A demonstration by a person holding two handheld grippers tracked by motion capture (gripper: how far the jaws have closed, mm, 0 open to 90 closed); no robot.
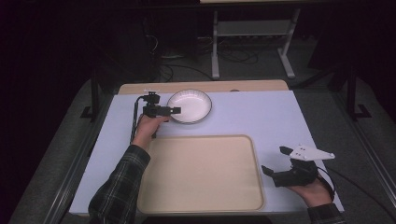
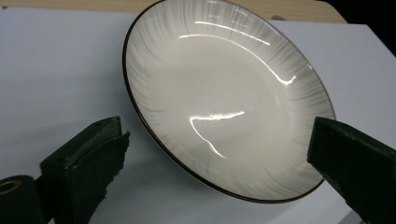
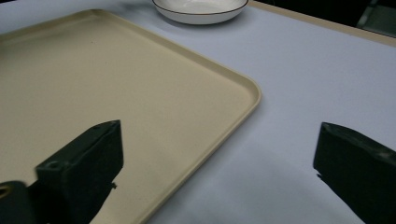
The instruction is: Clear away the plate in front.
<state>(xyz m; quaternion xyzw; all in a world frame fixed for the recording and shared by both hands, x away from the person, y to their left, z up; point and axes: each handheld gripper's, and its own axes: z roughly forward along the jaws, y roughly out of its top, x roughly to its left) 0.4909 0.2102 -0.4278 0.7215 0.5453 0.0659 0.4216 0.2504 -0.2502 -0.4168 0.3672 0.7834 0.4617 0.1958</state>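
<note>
High view, bowl: one white bowl with a thin dark rim stands on the far part of the surface, just beyond the tray's far edge and left of the middle.
Bowl, close up: left gripper view shows the bowl empty and glossy, with fine ribbed lines running toward its rim, and lying between the two jaws without touching either.
Left gripper: one left gripper sits at the bowl's left rim, pointing right across it; its jaws are spread wide.
Left hand: the left hand holds the gripper from below, and a plaid sleeve runs down to the near edge.
Tray: one beige tray with rounded corners lies empty on the near half of the surface.
Right gripper: one right gripper hovers just right of the tray's near right corner, jaws spread apart and holding nothing.
Right hand: the right hand cups the gripper from beneath, near the front edge.
Right gripper view: tray at left, bowl at the top.
</note>
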